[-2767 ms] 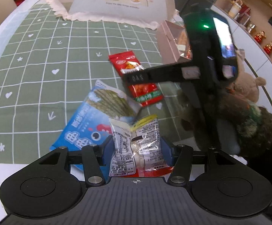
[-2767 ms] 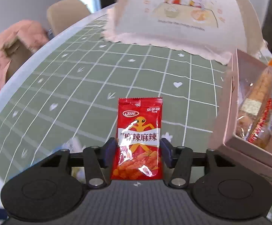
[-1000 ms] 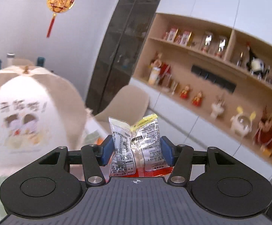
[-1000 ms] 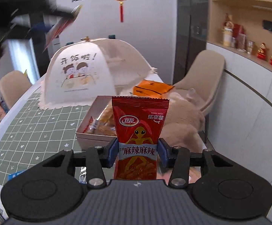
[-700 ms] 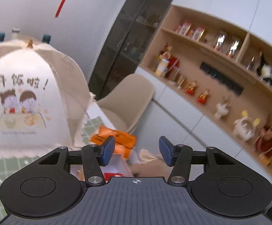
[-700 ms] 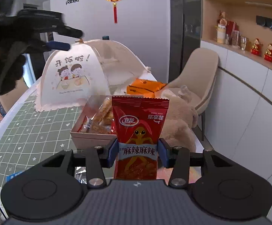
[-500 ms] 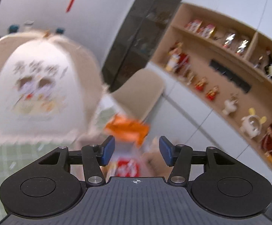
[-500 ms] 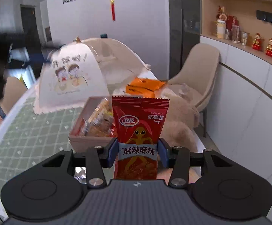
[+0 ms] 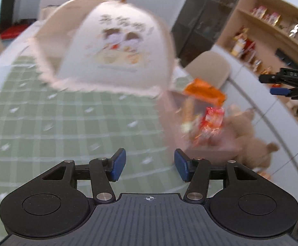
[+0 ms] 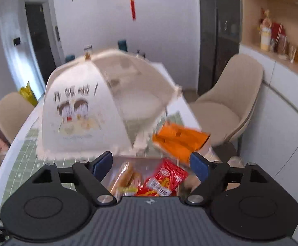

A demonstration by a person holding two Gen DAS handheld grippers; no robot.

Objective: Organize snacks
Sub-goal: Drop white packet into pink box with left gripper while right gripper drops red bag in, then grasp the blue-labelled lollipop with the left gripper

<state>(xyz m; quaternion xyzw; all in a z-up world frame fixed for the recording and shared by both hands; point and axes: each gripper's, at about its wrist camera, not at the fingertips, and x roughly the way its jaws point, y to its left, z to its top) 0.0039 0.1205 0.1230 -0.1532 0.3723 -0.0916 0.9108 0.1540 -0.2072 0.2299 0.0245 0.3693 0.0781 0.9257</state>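
My right gripper (image 10: 151,164) hangs over the pink snack box (image 10: 136,159), and its jaws are opening. The red spicy-snack packet (image 10: 165,181) lies below in the box among other packets, clear of both pads. My left gripper (image 9: 150,164) is open and empty above the green checked tablecloth (image 9: 66,123), left of the box (image 9: 169,110). Red packets (image 9: 212,121) show blurred inside the box. In the left wrist view the right gripper (image 9: 272,85) enters from the right edge.
A domed mesh food cover (image 9: 112,47) (image 10: 99,106) stands behind the box. An orange pack (image 9: 204,93) (image 10: 179,139) sits at the box's far end. A plush bear (image 9: 249,131) lies right of the box. Beige chairs (image 10: 226,102) stand beyond the table.
My left gripper let go of the clear packet, then swung down toward the table. My right gripper moved over the box and opened, and the red packet dropped in.
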